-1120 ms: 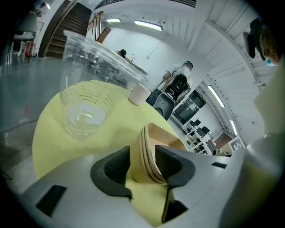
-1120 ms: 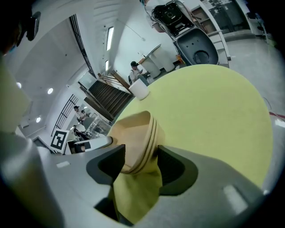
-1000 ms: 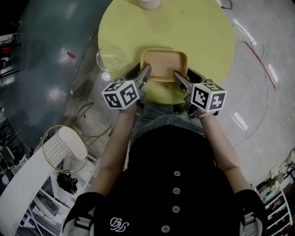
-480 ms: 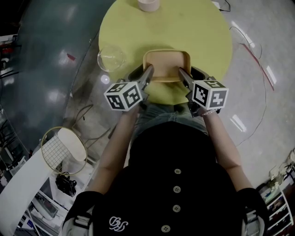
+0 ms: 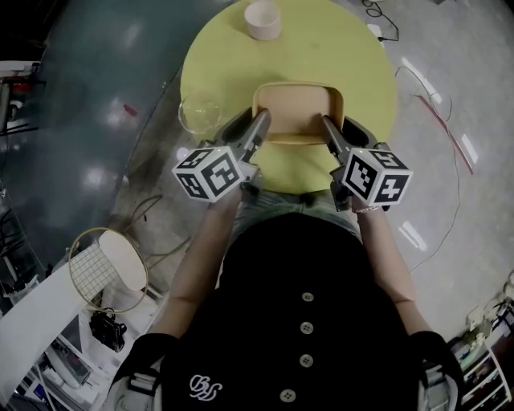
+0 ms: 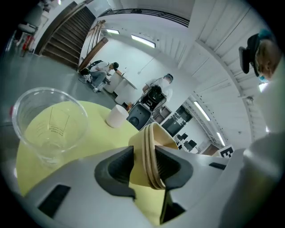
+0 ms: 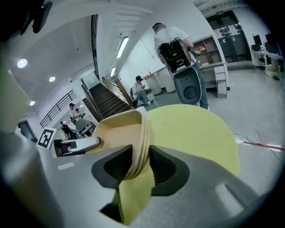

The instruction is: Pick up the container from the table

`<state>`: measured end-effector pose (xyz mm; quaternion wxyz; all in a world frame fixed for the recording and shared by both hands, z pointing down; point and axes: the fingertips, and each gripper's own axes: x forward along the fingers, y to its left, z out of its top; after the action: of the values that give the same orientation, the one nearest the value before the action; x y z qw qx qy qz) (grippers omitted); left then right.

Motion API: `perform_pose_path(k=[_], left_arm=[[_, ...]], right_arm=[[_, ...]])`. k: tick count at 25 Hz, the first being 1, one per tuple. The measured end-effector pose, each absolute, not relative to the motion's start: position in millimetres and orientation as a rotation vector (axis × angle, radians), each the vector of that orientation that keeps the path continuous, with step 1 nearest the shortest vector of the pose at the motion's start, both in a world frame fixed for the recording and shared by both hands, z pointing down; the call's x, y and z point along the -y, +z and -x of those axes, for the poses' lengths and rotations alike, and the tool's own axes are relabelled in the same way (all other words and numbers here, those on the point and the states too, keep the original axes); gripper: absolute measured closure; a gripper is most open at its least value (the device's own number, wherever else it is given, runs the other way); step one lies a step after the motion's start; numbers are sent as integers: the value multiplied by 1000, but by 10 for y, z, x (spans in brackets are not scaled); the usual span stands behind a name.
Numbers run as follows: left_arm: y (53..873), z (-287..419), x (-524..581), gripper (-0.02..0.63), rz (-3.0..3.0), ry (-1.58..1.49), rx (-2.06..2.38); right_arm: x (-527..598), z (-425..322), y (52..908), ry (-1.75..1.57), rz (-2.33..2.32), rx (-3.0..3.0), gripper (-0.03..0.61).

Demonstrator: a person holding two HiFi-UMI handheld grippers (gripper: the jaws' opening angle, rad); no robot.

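Observation:
A tan rectangular container [image 5: 297, 108] hangs just above the near edge of the round yellow table [image 5: 321, 48], held from both sides. My left gripper [image 5: 261, 124] is shut on its left rim. In the left gripper view the stacked rim [image 6: 150, 142] is pinched between the dark pads [image 6: 118, 167]. My right gripper [image 5: 328, 127] grips the right rim, its jaws still closing. In the right gripper view the rim [image 7: 141, 133] sits between the pads [image 7: 164, 169], which press on it.
A clear plastic cup [image 5: 199, 112] stands at the table's left edge, close to my left gripper. A small pale cup [image 5: 263, 19] sits at the far side. Cables [image 5: 438, 96] lie on the floor at right. A wire basket [image 5: 104, 261] stands lower left. People stand in the background.
Both grippers have closed on the container's rims and have risen with it, so it and the marker cubes look larger and nearer the camera.

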<state>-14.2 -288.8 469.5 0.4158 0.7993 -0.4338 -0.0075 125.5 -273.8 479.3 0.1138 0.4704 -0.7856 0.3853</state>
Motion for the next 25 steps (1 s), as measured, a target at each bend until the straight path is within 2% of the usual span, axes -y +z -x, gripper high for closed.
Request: perform_pose_path(k=[16,25], left_arm=[[3927,70,3055,480,-2148,-182,1084],[3489,59,3061,483,-2234,-258,1094]], right_arm=[[2929,-1391,3972,1048,-1440,2554,475],[2913,-1413,3487,817,-1448,2674,480]])
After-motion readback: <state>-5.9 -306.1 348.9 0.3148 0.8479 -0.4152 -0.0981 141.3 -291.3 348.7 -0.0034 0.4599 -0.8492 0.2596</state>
